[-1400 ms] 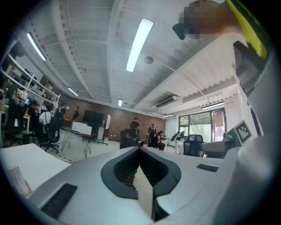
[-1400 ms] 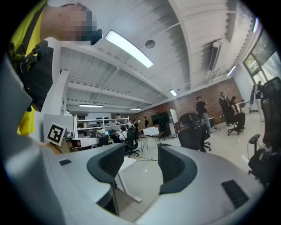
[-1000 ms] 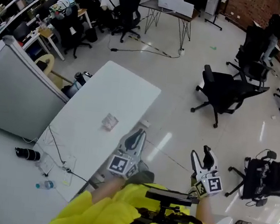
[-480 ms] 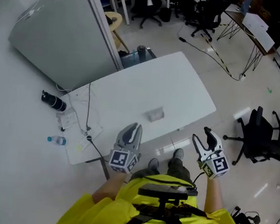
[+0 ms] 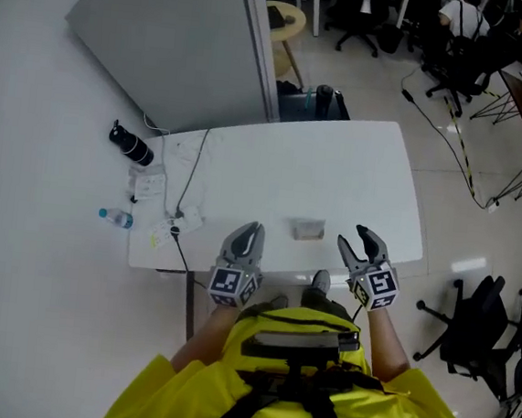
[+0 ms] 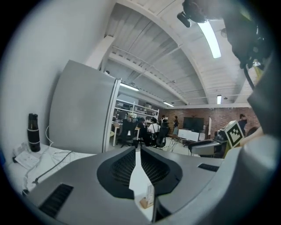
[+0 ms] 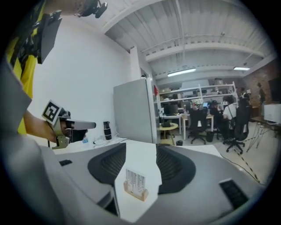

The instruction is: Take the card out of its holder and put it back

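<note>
A small wooden holder with a white barcoded card (image 5: 308,228) upright in it stands near the front edge of the white table (image 5: 338,174). My left gripper (image 5: 251,228) hovers just left of it, jaws together with nothing between them. My right gripper (image 5: 353,238) hovers just right of it, wide open and closing slightly. In the right gripper view the card and holder (image 7: 135,185) show between the jaws of the right gripper (image 7: 140,149), well ahead of the pads and untouched. In the left gripper view the holder (image 6: 147,200) shows edge-on beyond the left gripper (image 6: 137,151).
A grey partition (image 5: 184,49) stands behind the table's left end. A black bottle (image 5: 131,145), a water bottle (image 5: 115,218) and papers sit by that end, with a cable (image 5: 190,183) trailing across. Office chairs (image 5: 471,316) stand to the right.
The head view has swung so the table now lies square in front. Both grippers have come in over its near edge, one on each side of the card holder.
</note>
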Demonstrator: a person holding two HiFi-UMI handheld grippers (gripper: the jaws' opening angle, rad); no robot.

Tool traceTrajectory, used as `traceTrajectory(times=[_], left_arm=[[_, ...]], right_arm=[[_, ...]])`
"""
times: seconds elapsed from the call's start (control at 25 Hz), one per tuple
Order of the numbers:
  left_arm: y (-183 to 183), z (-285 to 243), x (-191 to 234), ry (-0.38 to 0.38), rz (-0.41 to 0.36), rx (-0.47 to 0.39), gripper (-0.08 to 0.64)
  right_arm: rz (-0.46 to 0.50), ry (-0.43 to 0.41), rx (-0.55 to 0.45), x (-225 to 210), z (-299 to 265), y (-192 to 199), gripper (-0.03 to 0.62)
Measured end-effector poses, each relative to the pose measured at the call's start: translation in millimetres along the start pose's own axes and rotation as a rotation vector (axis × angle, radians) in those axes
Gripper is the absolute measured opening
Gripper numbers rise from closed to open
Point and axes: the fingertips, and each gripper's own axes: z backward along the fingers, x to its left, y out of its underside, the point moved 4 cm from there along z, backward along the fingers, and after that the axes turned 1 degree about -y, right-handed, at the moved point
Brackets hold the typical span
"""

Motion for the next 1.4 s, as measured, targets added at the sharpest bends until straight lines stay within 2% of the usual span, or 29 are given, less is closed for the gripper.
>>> traceTrajectory(times=[0.12, 0.28, 0.4, 0.64, 0.88, 0.92, 1.24, 1.4], left_arm=[[11, -20, -4, -0.082, 0.014, -0.012, 0.017], [48, -45, 1, -0.167, 0.051, 0.03, 0.017], [57, -55, -3, -0.206, 0.076, 0.048, 0.017], [62, -50, -14, -0.237, 0.064, 0.07, 0.017], [70, -45, -11, -0.258, 0.062, 0.101, 0.017], [71, -45, -9, -0.261, 0.063, 0.102, 0.017], [74, -39, -6, -0.238, 0.049, 0.111, 0.017], [70, -40, -6, -0.225, 0.039, 0.104, 0.017]], right_arm=[[0.064, -0.171, 0.049, -14, -24, 15, 0.222], [0.07, -0.415, 0.107, -31, -62, 52, 0.222], [0.1, -0.52, 0.179, -41, -90, 81, 0.221], [0.149, -0.699, 0.293, -38, -131, 120, 0.221], [0.176, -0.797, 0.336, -22, -147, 139, 0.087], [0.178, -0.814, 0.331, -20, -146, 140, 0.038], [0.251, -0.881, 0.297, -12, -140, 126, 0.023], [0.24, -0.896, 0.246, -16, -134, 91, 0.023]])
